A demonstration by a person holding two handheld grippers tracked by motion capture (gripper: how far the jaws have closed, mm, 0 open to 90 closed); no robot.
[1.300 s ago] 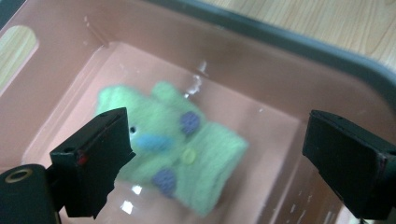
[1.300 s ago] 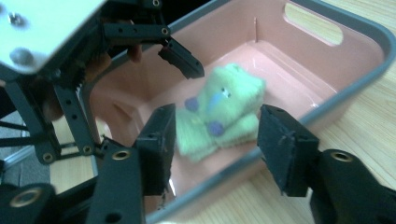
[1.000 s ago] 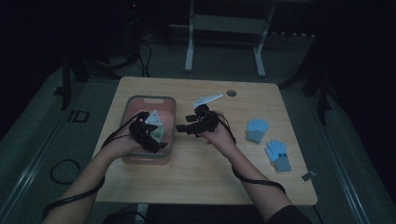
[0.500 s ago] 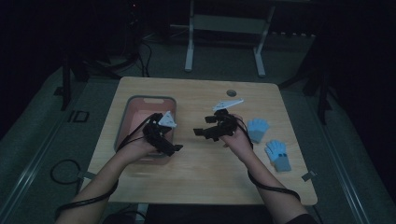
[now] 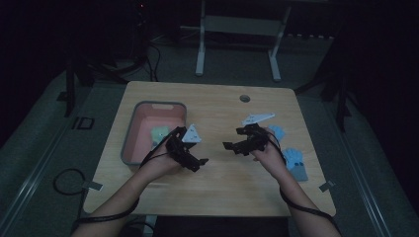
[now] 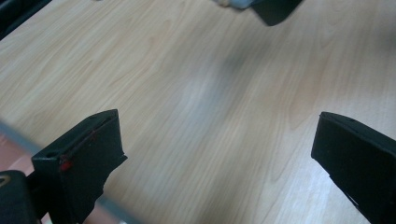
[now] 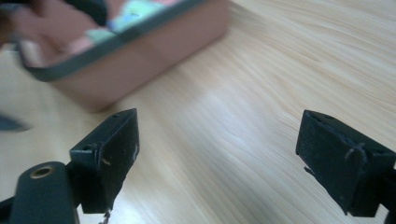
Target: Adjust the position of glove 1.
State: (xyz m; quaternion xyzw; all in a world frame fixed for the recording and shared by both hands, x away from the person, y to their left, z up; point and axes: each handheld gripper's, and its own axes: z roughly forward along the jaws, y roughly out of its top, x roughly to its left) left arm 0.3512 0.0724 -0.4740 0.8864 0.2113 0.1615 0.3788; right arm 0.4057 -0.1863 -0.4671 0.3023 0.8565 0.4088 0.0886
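My left gripper (image 5: 199, 163) hovers over the bare wood just right of the pink bin (image 5: 129, 144). Its jaws stand open in the left gripper view (image 6: 215, 140), with only tabletop between them. My right gripper (image 5: 231, 145) is held over the middle of the table, pointing left toward the bin. Its jaws have just been opening and stand wide apart (image 7: 219, 149) with nothing between them. A pale green item (image 5: 159, 134) lies inside the bin, and the right gripper view catches it (image 7: 135, 9) over the bin's wall (image 7: 140, 51).
Light blue cloth pieces lie near the table's right edge (image 5: 295, 157), one more (image 5: 276, 132) just behind my right hand. A round cable hole (image 5: 244, 98) sits at the back. Metal stand legs and cables are on the floor beyond the wooden table (image 5: 217, 192).
Both hands have moved right and nearer, away from the bin. The left gripper has left the bin's rim for the open wood. The right jaws have spread wider.
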